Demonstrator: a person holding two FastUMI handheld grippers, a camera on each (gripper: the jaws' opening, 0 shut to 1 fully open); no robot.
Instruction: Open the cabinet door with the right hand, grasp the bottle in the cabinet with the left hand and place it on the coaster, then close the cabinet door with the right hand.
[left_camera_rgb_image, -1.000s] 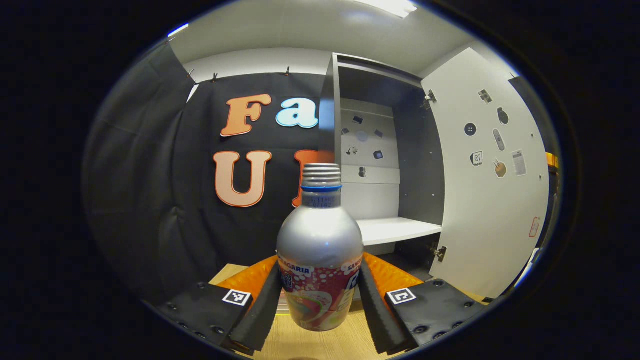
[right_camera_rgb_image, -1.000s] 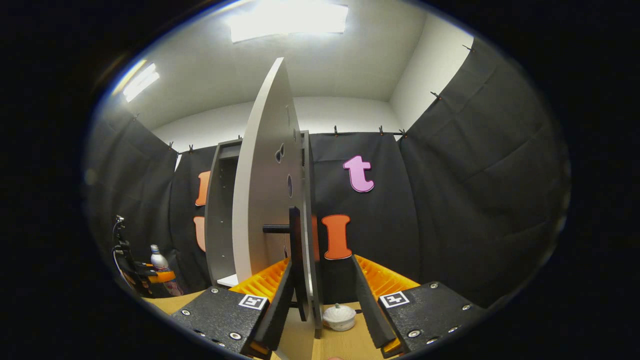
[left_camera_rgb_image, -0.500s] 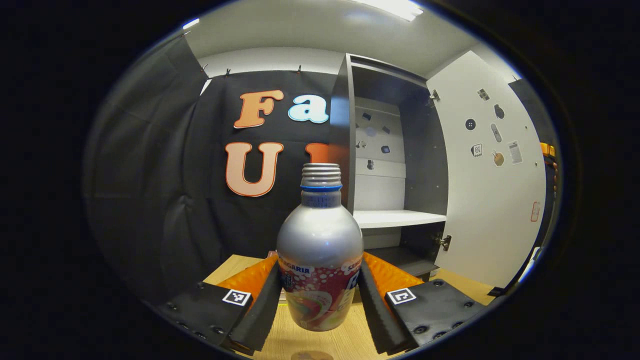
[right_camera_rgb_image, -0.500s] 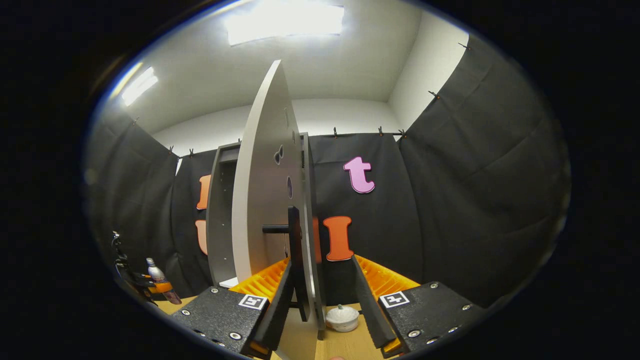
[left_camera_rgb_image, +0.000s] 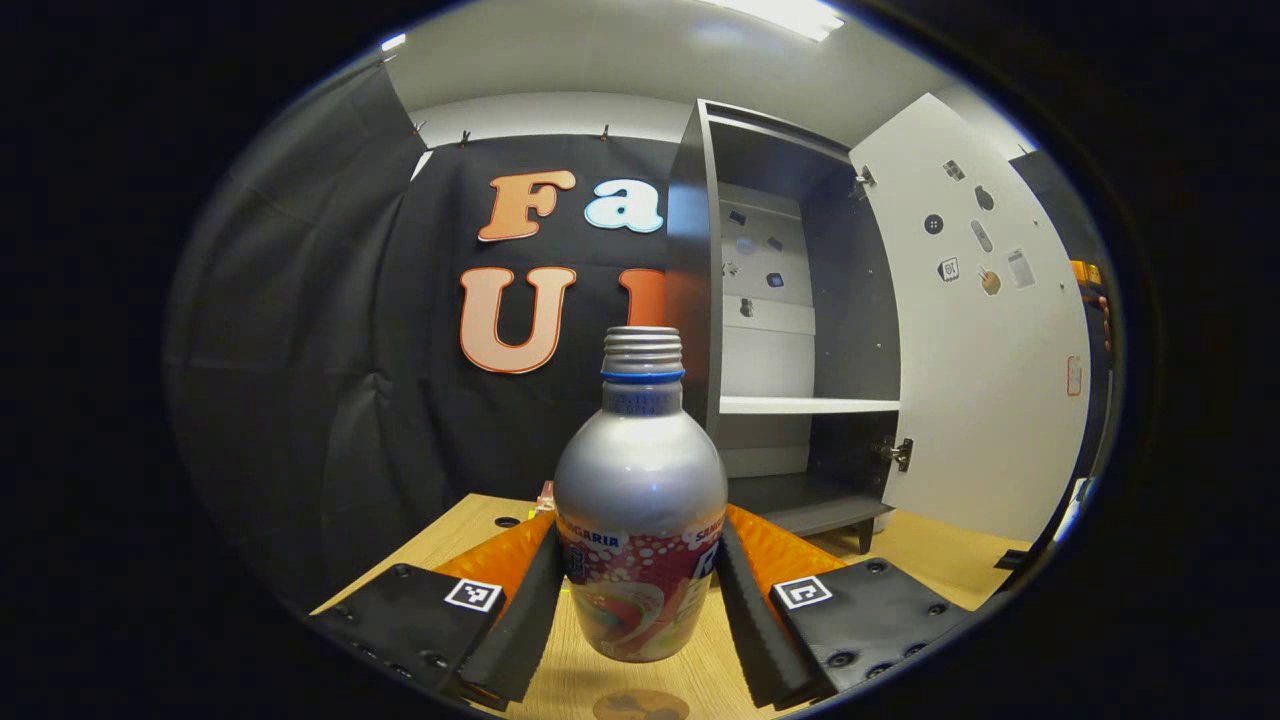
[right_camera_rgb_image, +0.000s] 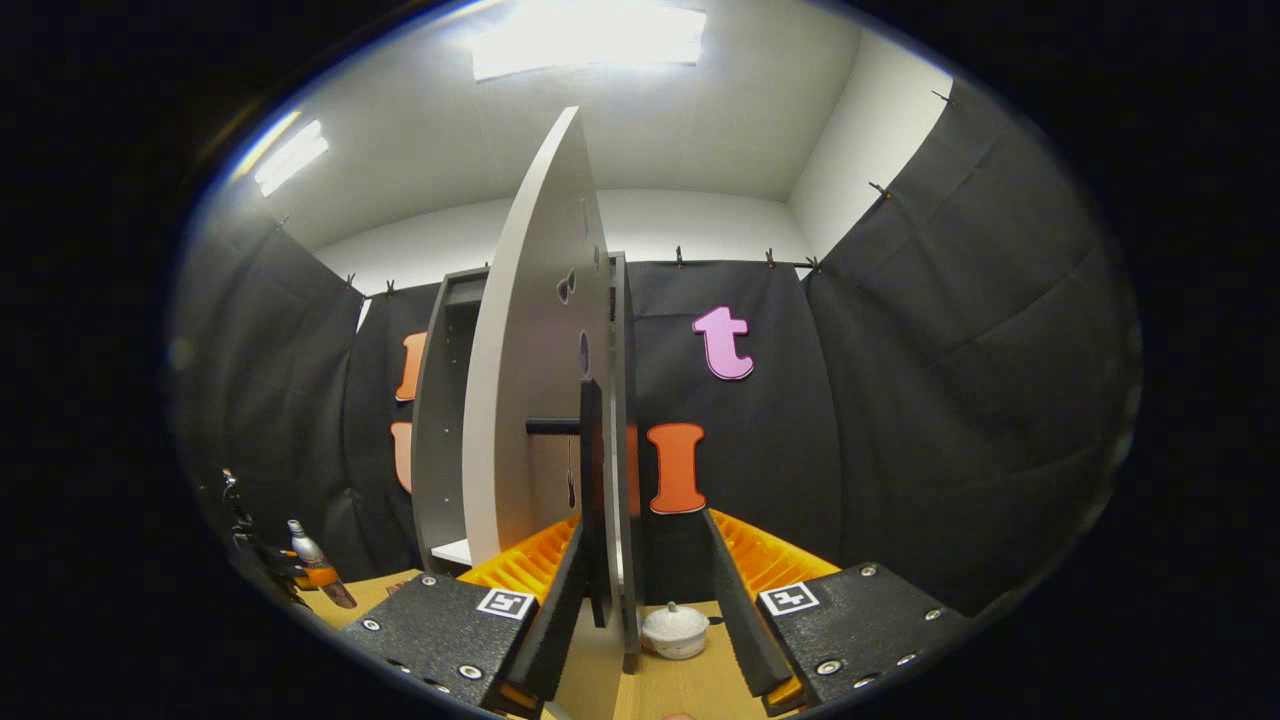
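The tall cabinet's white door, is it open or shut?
Open. The white cabinet door is swung wide off the dark grey cabinet, so its white shelf shows inside.

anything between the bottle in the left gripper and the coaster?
Nothing visible. The left gripper is shut on the bottle above bare tabletop. A round brown disc, probably the coaster, lies on the table just below and in front of the bottle, with nothing between them.
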